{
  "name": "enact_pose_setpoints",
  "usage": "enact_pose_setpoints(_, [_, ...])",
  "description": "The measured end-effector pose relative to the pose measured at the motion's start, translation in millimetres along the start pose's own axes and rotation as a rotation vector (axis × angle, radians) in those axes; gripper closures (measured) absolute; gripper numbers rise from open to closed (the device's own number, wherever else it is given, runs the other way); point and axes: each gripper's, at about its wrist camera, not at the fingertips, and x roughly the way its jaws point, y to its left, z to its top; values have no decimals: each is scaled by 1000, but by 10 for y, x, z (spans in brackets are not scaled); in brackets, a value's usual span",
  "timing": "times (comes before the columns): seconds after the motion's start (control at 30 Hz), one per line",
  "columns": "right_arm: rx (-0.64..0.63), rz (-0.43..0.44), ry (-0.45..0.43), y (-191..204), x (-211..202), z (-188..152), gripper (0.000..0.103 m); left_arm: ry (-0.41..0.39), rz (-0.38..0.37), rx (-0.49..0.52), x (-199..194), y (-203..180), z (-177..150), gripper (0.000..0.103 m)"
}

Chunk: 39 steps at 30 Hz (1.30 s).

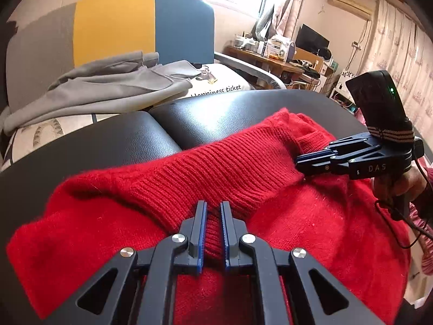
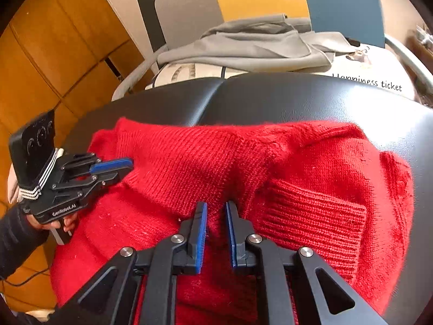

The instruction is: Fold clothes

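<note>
Left wrist view shows my left gripper (image 1: pixel 213 233) low over the fluffy red knitted sweater (image 1: pixel 311 216), which lies spread on the black leather cushion (image 1: pixel 167 127). The two blue-padded jaws stand only a little apart, and a narrow ridge of the ribbed knit sits between them; I judge they pinch this fold, because the fabric rises up into the gap. Further to the right in the same view, my right gripper (image 1: pixel 300 162) meets the sweater near its far edge, its fingers close together and pressed into the wool.

From the right wrist view, the right gripper (image 2: pixel 216 233) has also only a small gap, and red knit fills it, so I read it as a grip on the cloth. A ribbed cuff (image 2: pixel 319 216) of a sleeve lies flat across the body of the sweater just beside these jaws, which tells me the sleeve is already laid inward. The left gripper (image 2: pixel 127 166) appears at the left border of the garment.

I think both hands hold the same long fold at two places so that the cloth stays straight when it is lifted and turned over. Behind the cushion, a grey garment (image 2: pixel 243 48) waits on a white printed pillow (image 2: pixel 379 81), well apart from the work.
</note>
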Motion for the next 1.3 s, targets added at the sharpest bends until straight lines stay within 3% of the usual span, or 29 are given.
enact_pose_setpoints(0.17, [65,32,-47,-56,-28,-63,91,-4,26,0,-1,-15,18,94])
enact_pose_setpoints(0.27, [80,7,-59,10,-46,-77,91,-10,79,22,-36,-105,42,94])
enact_pose_setpoints(0.37, [97,-46,-70,94,-74,-85,90,-16,143,-50,-171,-156,23,90])
enact_pose_setpoints(0.47, [97,-98,-79,247,-157,-67,83,-39,179,-56,-335,-233,-47,87])
enact_pose_setpoints(0.53, [79,-123,-104,348,-261,-36,55,-48,187,-60,-434,-255,-84,84])
enact_pose_setpoints(0.6, [61,-152,-128,426,-348,-10,39,-52,200,-80,-522,-217,-127,84])
enact_pose_setpoints(0.77, [87,-187,-170,459,-518,-33,39,-72,228,-172,-747,-60,-316,84])
enact_pose_setpoints(0.87, [88,-144,-229,566,-682,-114,40,-70,275,-242,-953,-9,-566,84])
enact_pose_setpoints(1.03, [81,-24,-179,833,-807,-363,39,-105,259,-347,-1470,-76,-1099,84])
enact_pose_setpoints(1.13, [165,13,-131,746,-984,-761,37,-75,191,-429,-1699,-46,-1516,84])
enact_pose_setpoints(1.3, [350,-16,-126,358,-1496,-1550,32,-30,209,-455,-2023,-143,-2075,83])
